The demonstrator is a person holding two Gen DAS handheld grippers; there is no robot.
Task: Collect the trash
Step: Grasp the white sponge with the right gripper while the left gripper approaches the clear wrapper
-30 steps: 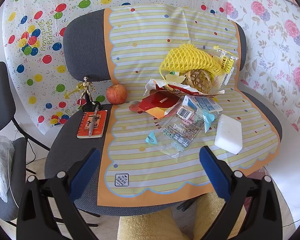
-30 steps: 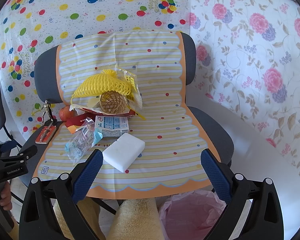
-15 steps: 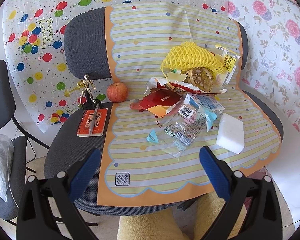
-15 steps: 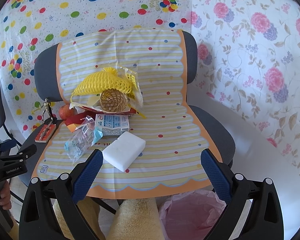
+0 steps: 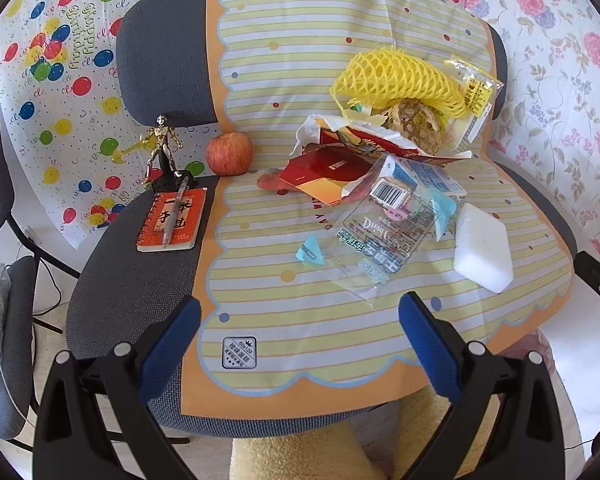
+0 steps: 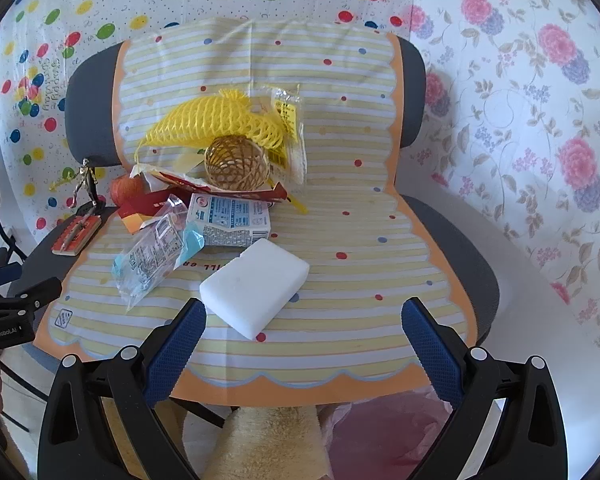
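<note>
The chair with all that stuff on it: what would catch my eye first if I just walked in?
Probably the bright yellow foam net arching over a heap of torn wrappers at the back of the striped cloth on the chair seat, with a woven ball tucked under it. Nearer the front lies a white block, and off the cloth to the left stand a red apple, a small gold figurine and an orange notebook.
</note>
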